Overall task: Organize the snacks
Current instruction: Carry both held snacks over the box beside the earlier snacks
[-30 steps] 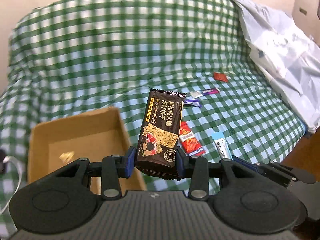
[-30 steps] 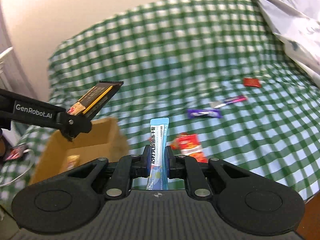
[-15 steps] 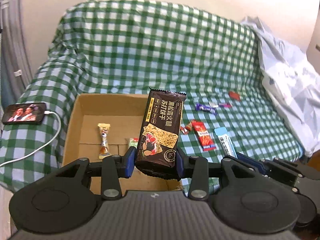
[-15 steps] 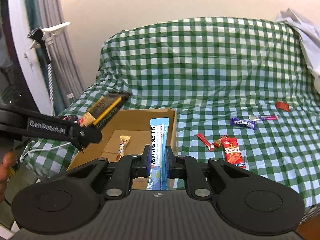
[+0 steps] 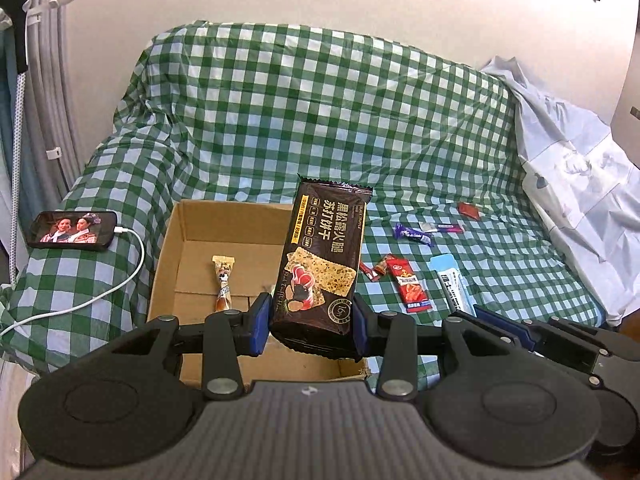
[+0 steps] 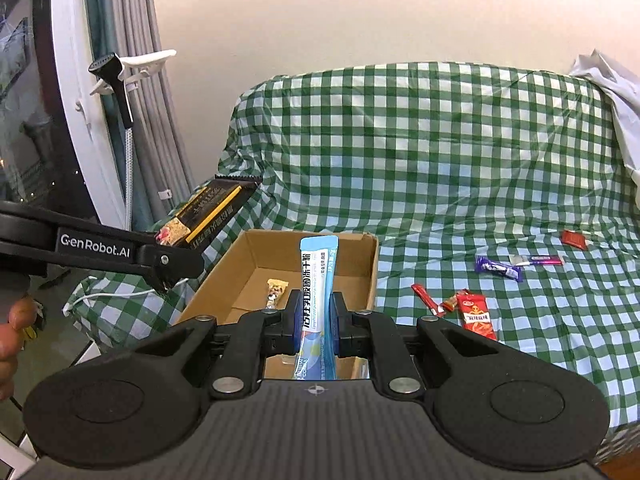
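Two claws grip snacks over a green-checked sofa cover (image 5: 320, 92); cardboard box (image 5: 168, 264) below.

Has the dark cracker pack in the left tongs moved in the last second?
Yes. The dark cracker pack has swung left, from beside the cardboard box to in front of its opening.

A cardboard box (image 5: 172, 264) sits on the checked sofa cover (image 5: 320, 112), with a wrapped candy (image 5: 223, 280) inside. Loose snack packets (image 5: 408, 286) lie to its right; a phone (image 5: 74, 229) rests left of it.
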